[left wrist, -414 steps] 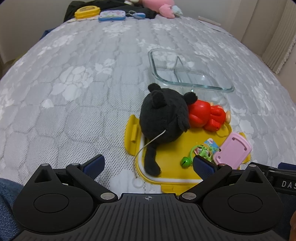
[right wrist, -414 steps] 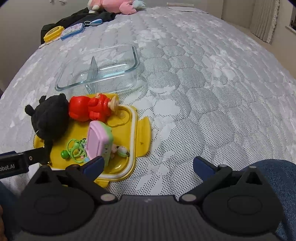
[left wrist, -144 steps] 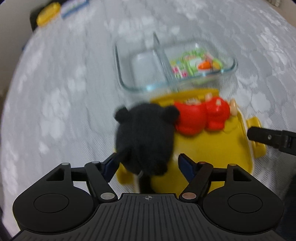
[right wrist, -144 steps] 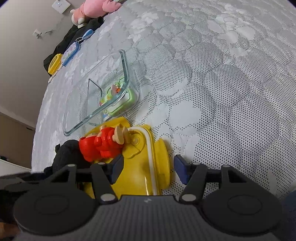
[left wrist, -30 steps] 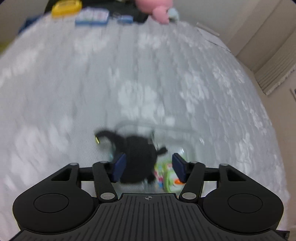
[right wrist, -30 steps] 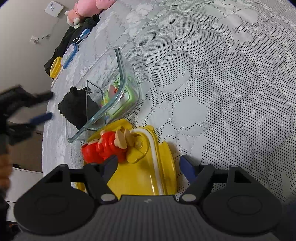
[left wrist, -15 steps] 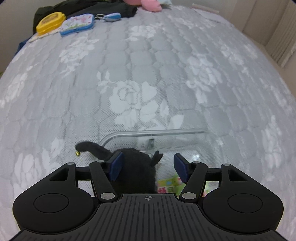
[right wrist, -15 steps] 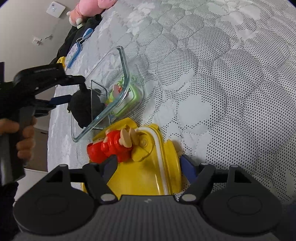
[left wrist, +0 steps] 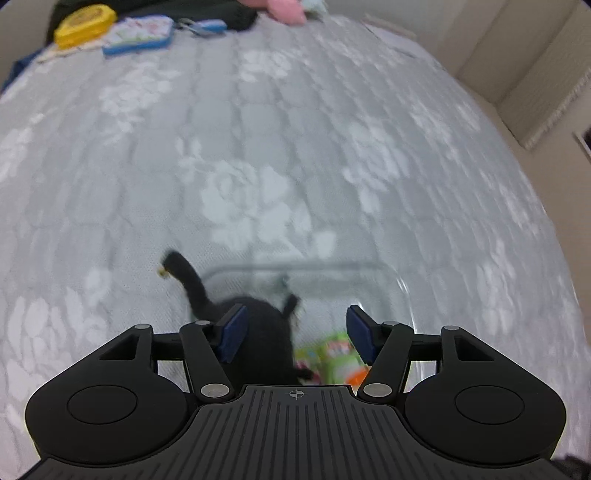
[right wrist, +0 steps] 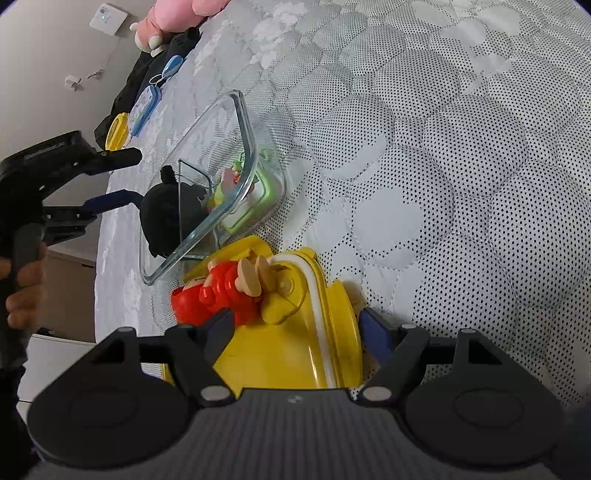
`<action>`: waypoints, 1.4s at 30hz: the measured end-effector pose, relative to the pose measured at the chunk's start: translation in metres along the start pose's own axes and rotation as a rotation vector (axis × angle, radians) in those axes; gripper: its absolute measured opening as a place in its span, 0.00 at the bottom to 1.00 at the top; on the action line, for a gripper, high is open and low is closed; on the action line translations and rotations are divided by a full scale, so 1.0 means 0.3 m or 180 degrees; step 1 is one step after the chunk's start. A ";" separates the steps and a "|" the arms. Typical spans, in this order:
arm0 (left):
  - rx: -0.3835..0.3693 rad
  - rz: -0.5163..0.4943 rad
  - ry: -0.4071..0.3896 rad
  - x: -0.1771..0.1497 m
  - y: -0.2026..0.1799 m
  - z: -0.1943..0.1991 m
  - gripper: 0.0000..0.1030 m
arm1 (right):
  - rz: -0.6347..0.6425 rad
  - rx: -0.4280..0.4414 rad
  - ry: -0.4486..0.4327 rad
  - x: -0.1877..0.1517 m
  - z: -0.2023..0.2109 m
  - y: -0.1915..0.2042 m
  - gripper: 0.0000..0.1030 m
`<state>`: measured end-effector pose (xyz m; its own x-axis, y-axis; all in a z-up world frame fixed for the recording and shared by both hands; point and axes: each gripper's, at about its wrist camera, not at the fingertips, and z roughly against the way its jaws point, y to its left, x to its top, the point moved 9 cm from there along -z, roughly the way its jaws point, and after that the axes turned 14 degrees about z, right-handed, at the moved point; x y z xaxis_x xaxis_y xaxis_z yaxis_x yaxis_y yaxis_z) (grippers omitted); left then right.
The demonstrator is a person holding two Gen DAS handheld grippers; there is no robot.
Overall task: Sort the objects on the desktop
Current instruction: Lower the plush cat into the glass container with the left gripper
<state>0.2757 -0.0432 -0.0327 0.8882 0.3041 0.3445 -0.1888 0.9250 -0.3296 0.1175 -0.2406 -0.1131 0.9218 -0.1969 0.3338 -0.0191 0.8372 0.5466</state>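
A black plush toy (left wrist: pixel 258 332) lies in the left compartment of the divided glass container (left wrist: pixel 369 269), its tail sticking up. It also shows in the right wrist view (right wrist: pixel 166 214), inside the glass container (right wrist: pixel 247 125). My left gripper (left wrist: pixel 293 332) is open just above the plush, not holding it; it also shows in the right wrist view (right wrist: pixel 125 177). Green and pink small toys (right wrist: pixel 251 192) lie in the other compartment. A red figure (right wrist: pixel 218 291) lies on the yellow lid (right wrist: pixel 295 354). My right gripper (right wrist: pixel 295 328) is open over the lid, beside the figure.
The grey quilted bed surface (right wrist: pixel 443 147) spreads all around. At its far edge lie a yellow case (left wrist: pixel 83 20), a blue-rimmed case (left wrist: pixel 138 33), dark clothing and a pink plush (right wrist: pixel 177 18).
My left gripper has opened wider and let go of the black plush, which now rests in the glass container. The right gripper has barely moved.
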 end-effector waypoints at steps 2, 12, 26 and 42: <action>0.0103 -0.0154 0.0026 -0.033 -0.010 -0.038 0.64 | 0.0000 -0.0001 -0.0001 0.000 -0.001 0.000 0.74; 0.0099 -0.0117 -0.0291 0.096 -0.002 0.035 0.59 | -0.0017 0.0017 0.0007 -0.005 0.003 -0.007 0.74; 0.0255 -0.0127 -0.0203 0.083 0.028 -0.057 0.62 | -0.0048 0.0044 0.0032 0.000 -0.006 -0.011 0.75; 0.0249 -0.0110 -0.0481 0.131 0.020 0.039 0.61 | -0.0048 0.0069 -0.0012 0.010 -0.005 -0.006 0.75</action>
<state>0.3045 -0.0231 -0.0109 0.8227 0.2971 0.4847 -0.1964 0.9486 -0.2480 0.1208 -0.2419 -0.1141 0.9206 -0.2114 0.3284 -0.0138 0.8228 0.5682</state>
